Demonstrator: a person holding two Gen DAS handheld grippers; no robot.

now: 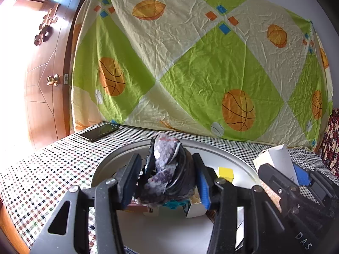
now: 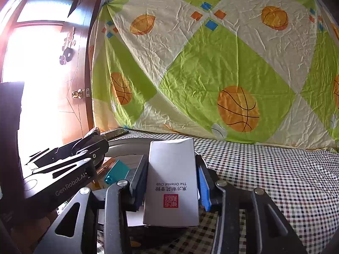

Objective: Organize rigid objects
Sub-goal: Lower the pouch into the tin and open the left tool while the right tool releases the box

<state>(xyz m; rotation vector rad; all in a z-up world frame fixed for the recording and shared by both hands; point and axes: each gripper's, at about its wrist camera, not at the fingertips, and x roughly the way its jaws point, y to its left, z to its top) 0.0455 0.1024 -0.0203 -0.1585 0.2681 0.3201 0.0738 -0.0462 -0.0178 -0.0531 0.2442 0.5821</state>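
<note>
My left gripper (image 1: 166, 160) is shut on a lumpy dark object with purple-grey sparkly patches (image 1: 167, 169), held above a round metal tray (image 1: 110, 160). Below it in the tray lie a yellow block (image 1: 226, 173), a teal brick (image 1: 175, 204) and a small white box (image 1: 196, 208). My right gripper (image 2: 172, 165) is shut on an upright white carton (image 2: 171, 180) printed with "The Oriental Club" and a red seal. It hangs over the tray's right edge. In the left wrist view the right gripper (image 1: 284, 170) and its carton (image 1: 275, 156) show at the right. The left gripper (image 2: 99, 139) shows at the left of the right wrist view.
A checked cloth (image 1: 53, 169) covers the table. A dark phone (image 1: 99, 131) lies at the back left corner. A green and cream sheet with basketballs (image 1: 190, 63) hangs behind the table. A wooden door (image 1: 42, 84) stands to the left.
</note>
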